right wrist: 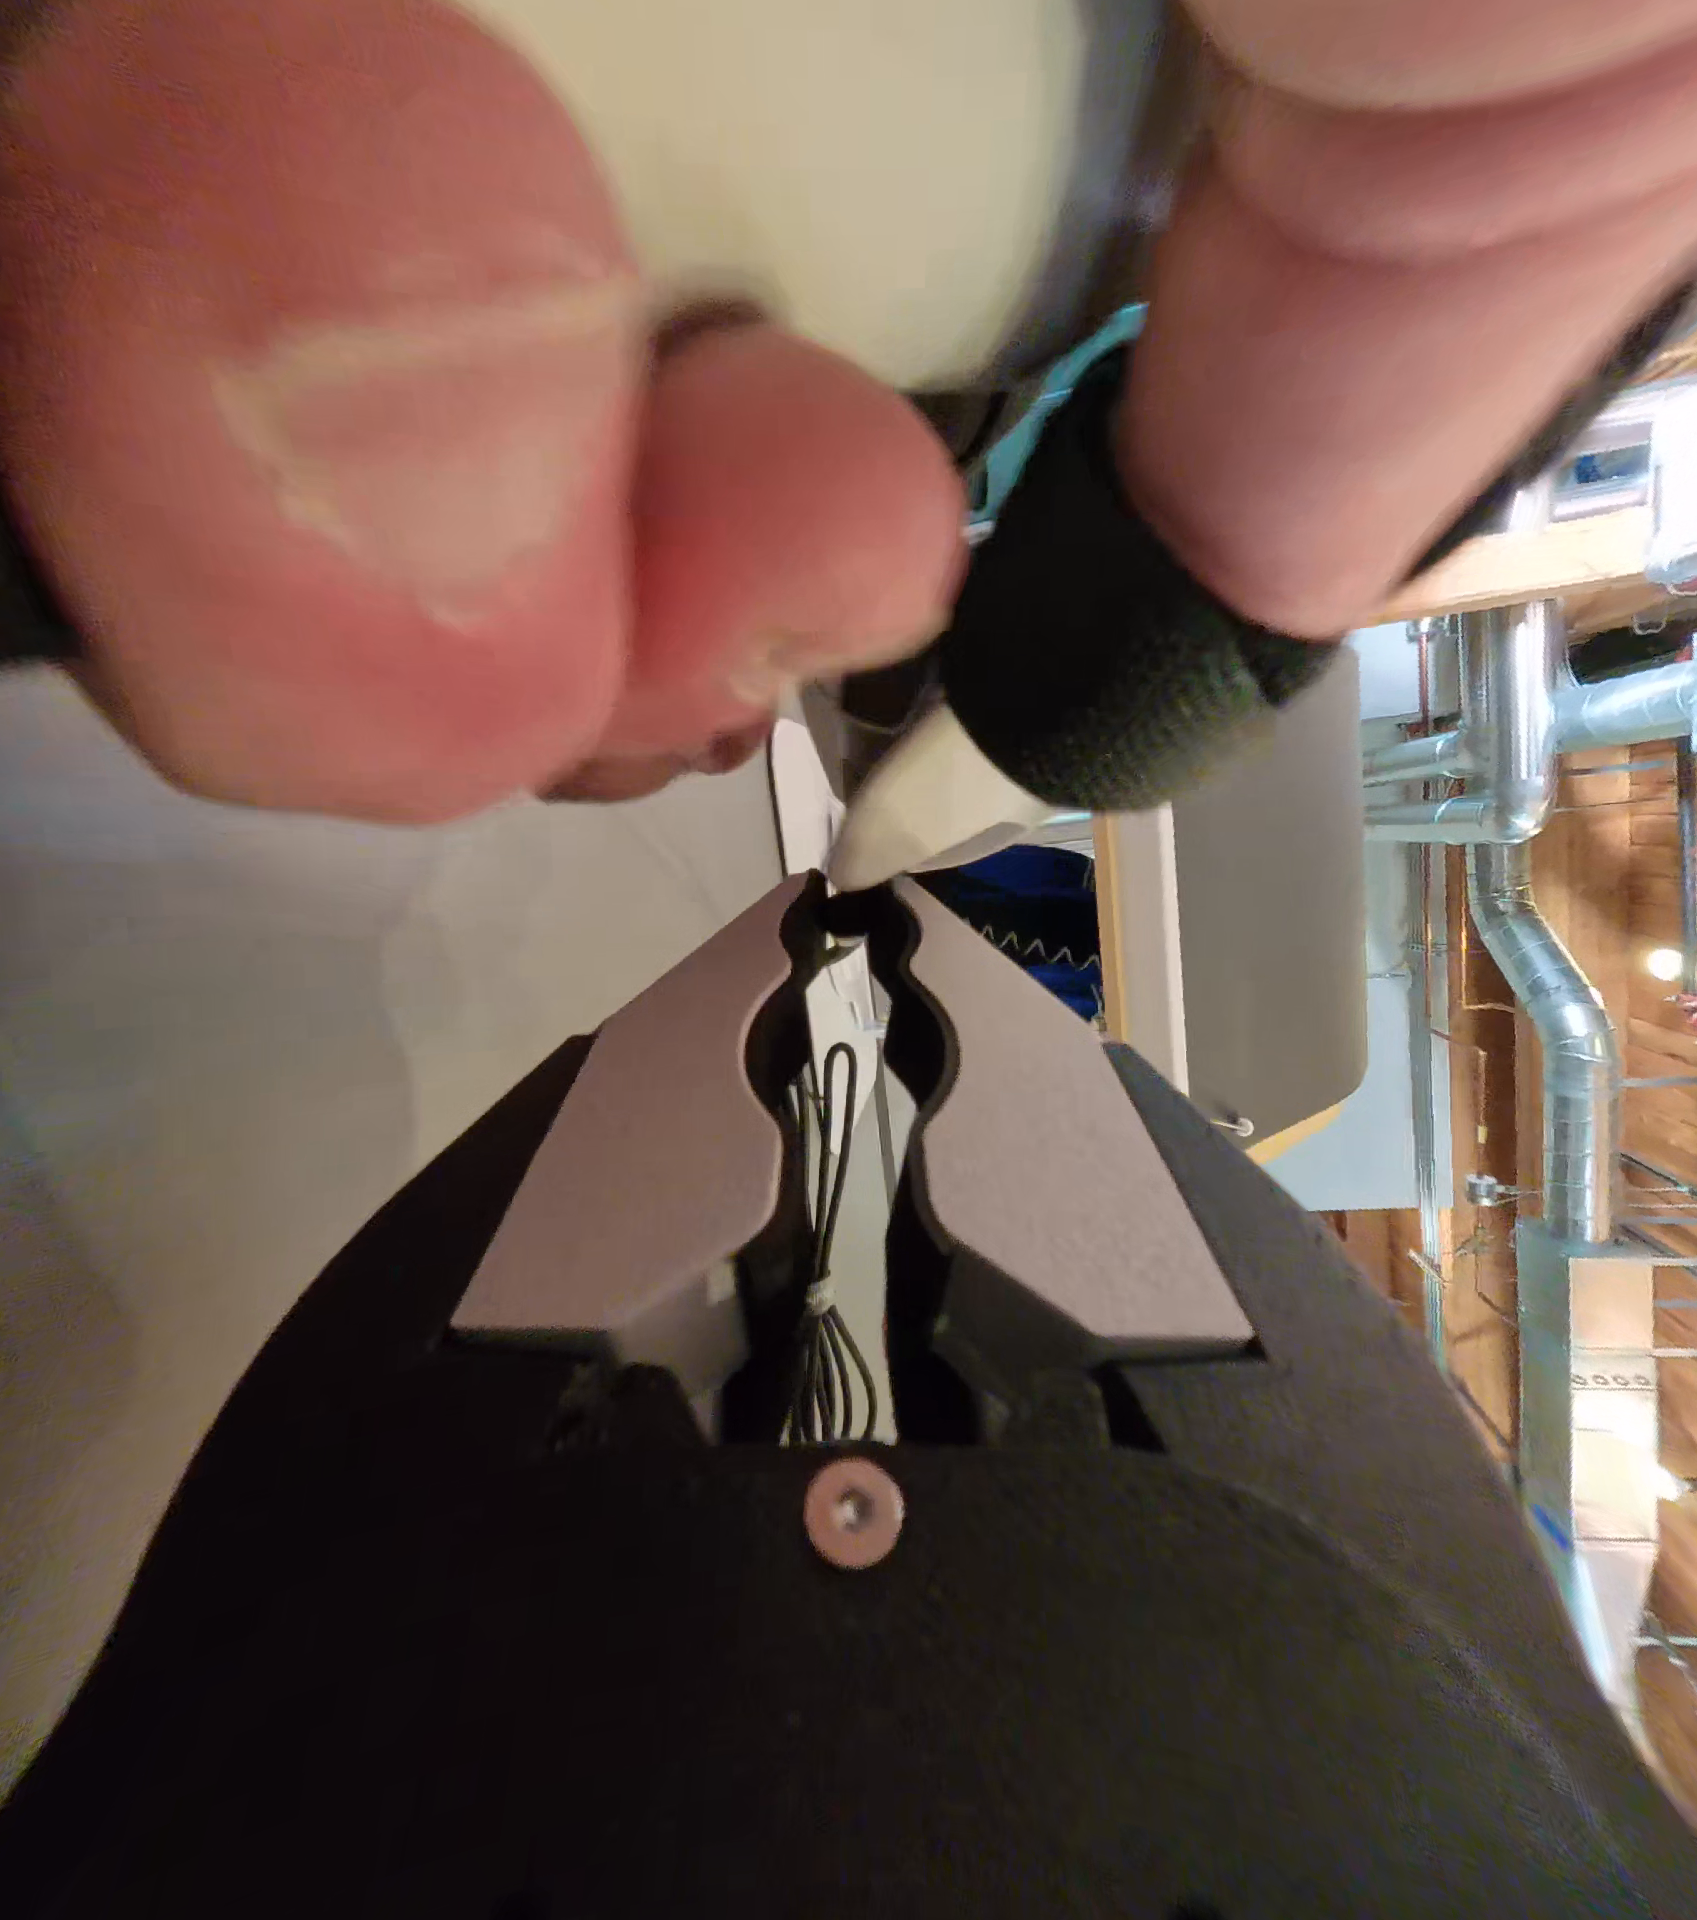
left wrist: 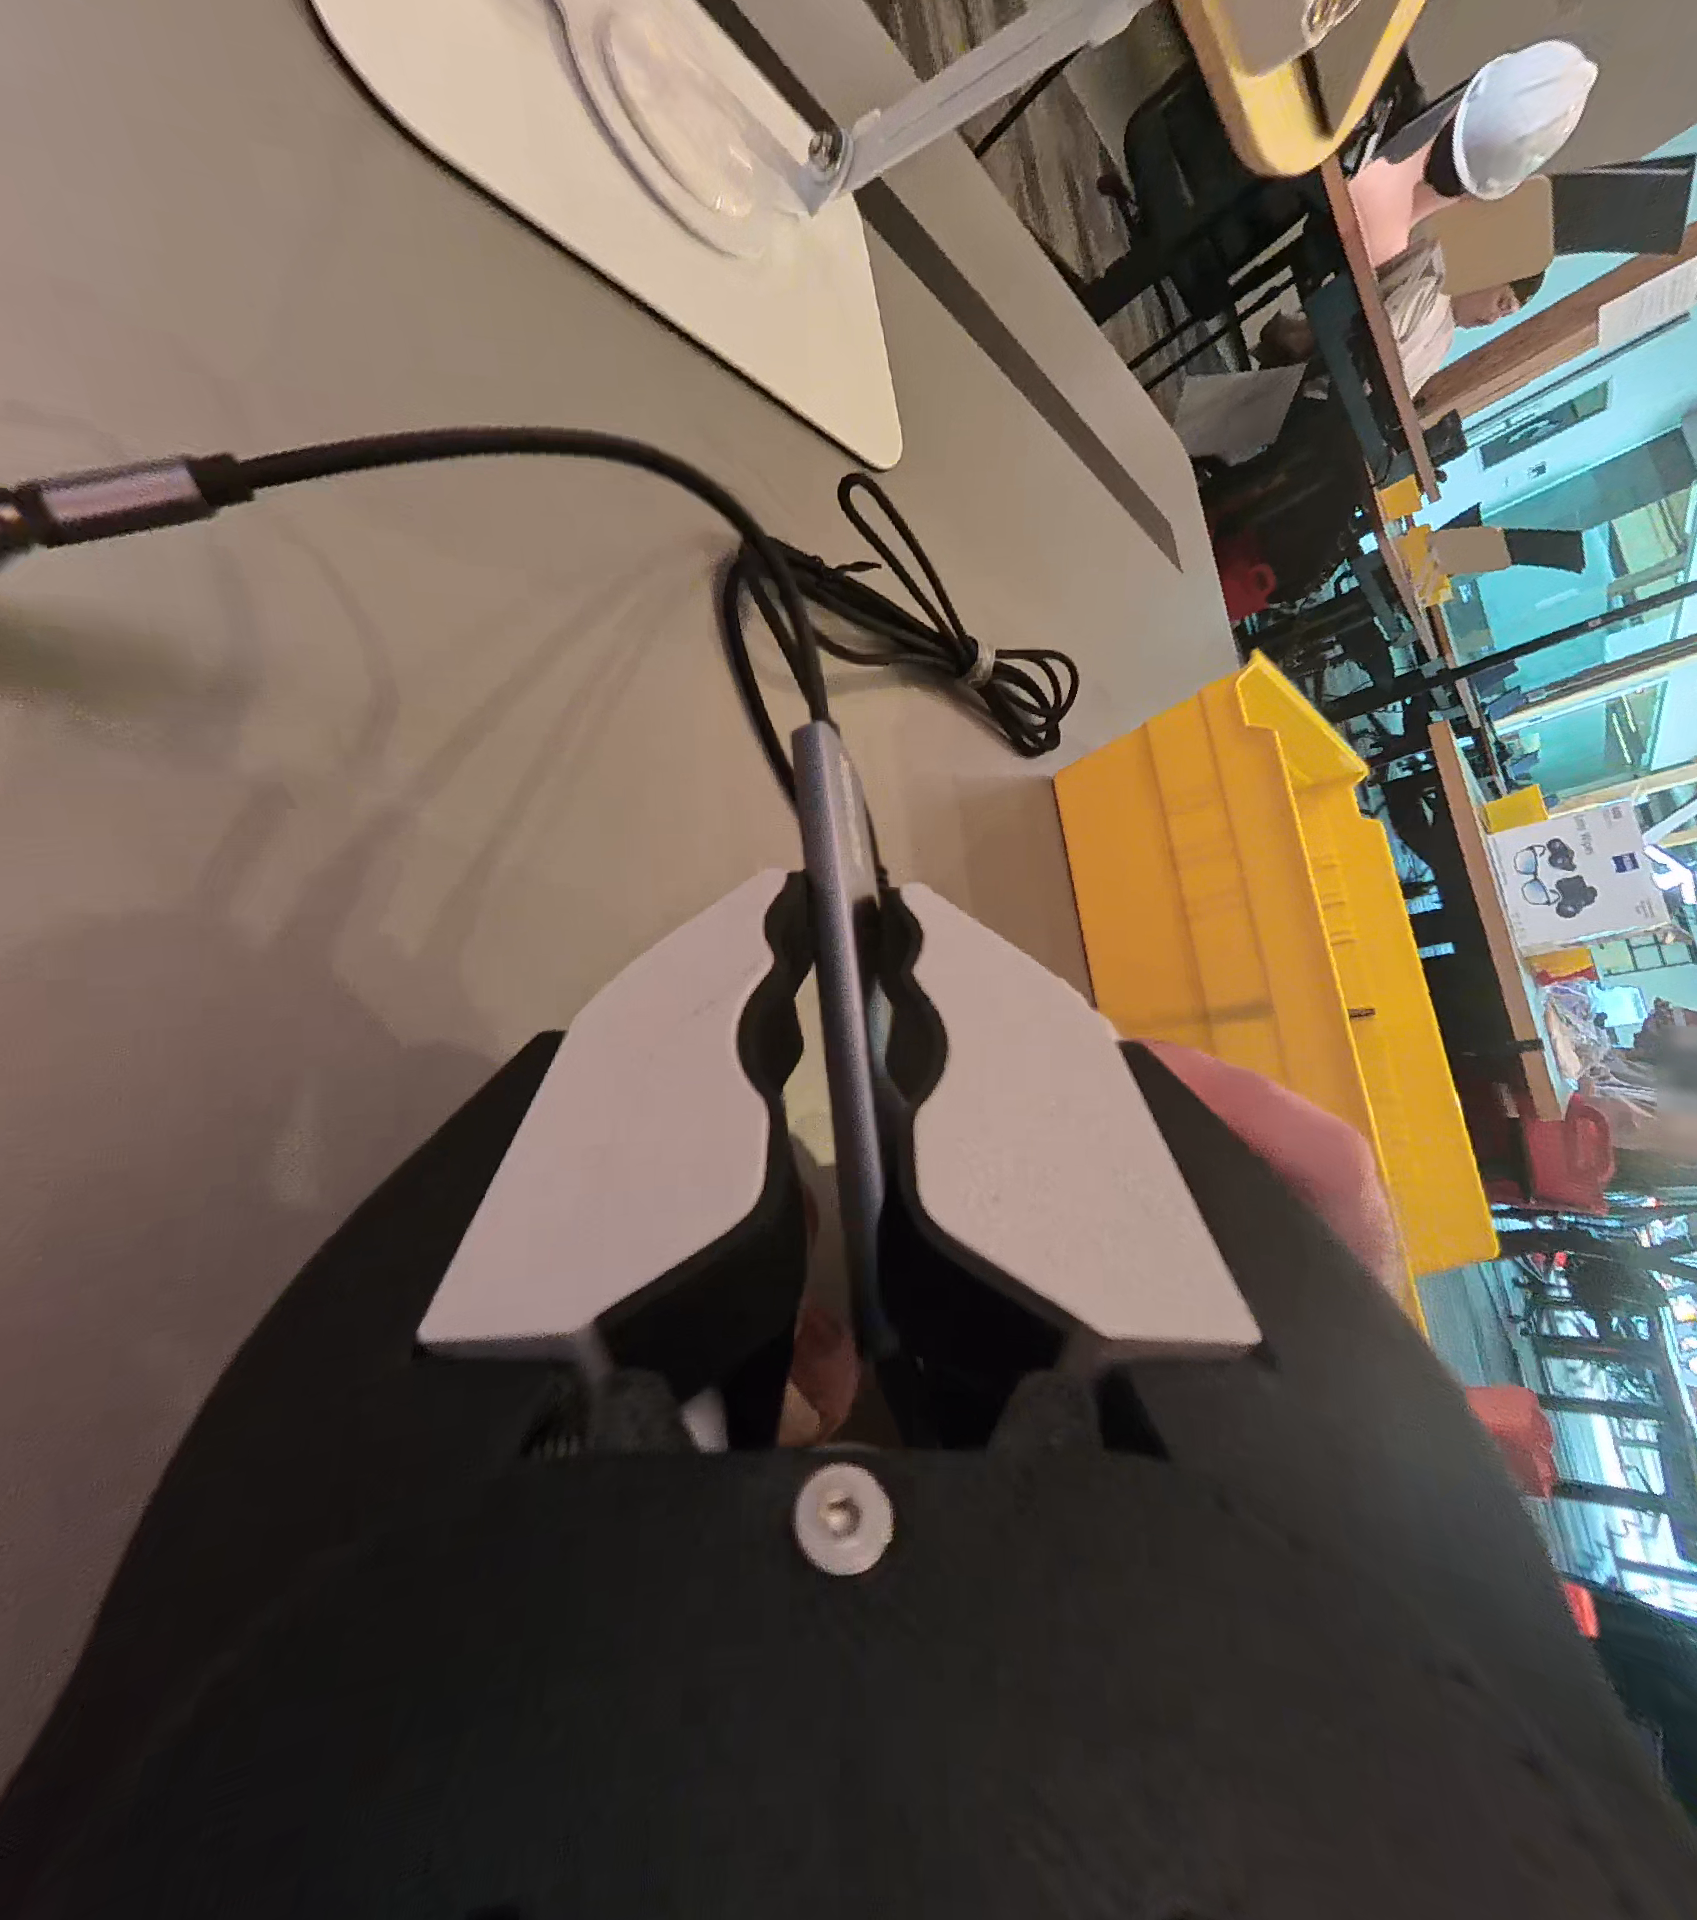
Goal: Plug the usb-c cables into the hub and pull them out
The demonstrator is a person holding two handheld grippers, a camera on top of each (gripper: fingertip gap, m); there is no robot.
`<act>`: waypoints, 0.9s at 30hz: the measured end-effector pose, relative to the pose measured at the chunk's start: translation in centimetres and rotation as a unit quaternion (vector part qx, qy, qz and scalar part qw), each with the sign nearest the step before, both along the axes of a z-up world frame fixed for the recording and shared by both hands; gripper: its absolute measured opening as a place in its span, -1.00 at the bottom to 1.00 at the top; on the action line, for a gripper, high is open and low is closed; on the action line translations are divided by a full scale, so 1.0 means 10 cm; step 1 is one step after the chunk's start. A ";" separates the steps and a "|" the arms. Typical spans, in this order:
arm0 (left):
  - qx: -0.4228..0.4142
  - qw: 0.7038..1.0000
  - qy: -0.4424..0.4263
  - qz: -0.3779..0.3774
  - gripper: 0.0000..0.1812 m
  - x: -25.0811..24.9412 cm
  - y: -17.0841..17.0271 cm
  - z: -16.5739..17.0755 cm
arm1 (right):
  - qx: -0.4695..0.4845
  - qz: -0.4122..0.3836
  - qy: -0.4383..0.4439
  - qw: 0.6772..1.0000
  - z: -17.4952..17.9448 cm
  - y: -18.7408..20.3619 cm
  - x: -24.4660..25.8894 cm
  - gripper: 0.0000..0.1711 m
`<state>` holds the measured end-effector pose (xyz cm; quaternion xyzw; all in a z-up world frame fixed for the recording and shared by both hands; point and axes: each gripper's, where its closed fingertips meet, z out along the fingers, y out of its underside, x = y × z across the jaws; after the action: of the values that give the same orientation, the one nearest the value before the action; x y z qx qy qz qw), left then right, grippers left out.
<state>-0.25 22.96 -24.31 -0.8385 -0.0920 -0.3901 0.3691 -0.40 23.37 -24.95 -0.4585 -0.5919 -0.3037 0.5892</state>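
My left gripper [left wrist: 844, 883] is shut on a slim grey hub [left wrist: 828, 790], held edge-on above the table, its far end sticking out past the fingertips. A black cable [left wrist: 511, 447] runs from that far end to a grey usb-c plug [left wrist: 117, 499] at the left edge, joined to a darker piece that leaves the frame. In the right wrist view my right gripper [right wrist: 854, 894] is nearly closed on a small black cable part [right wrist: 839, 920] at its tips. A white fingertip [right wrist: 896, 821] of the left gripper and the person's hand [right wrist: 356, 468] are right in front.
A tied bundle of black cable [left wrist: 969, 665] lies on the beige table [left wrist: 200, 831] and shows through the right gripper's gap [right wrist: 823, 1330]. A yellow bin [left wrist: 1239, 935] stands at the right. A white mat [left wrist: 719, 312] with a clear dish [left wrist: 688, 135] lies farther off. The grippers are tip to tip, or close to it.
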 end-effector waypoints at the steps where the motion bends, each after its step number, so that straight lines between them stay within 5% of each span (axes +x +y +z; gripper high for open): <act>1: 0.007 1.000 -0.002 -0.004 -0.86 -0.01 0.02 0.03 | -0.003 0.006 0.013 1.000 0.03 0.01 0.00 -0.95; 8: 0.021 0.999 -0.023 -0.029 -0.87 0.00 0.03 0.09 | -0.032 0.014 0.061 0.998 0.09 -0.02 0.05 -0.88; 12: 0.033 0.999 -0.028 -0.026 -0.88 -0.07 0.06 0.13 | -0.064 0.017 0.094 0.993 0.10 -0.08 0.14 -1.00; 27: 0.071 0.993 -0.060 -0.067 -0.89 0.01 -0.03 0.20 | -0.274 0.074 0.224 0.932 -0.03 -0.24 0.08 -1.00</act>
<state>-0.17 22.62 -22.35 -0.7898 -0.0294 -0.4690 0.3943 0.39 20.92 -25.28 -0.6135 -0.5372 0.0252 0.5783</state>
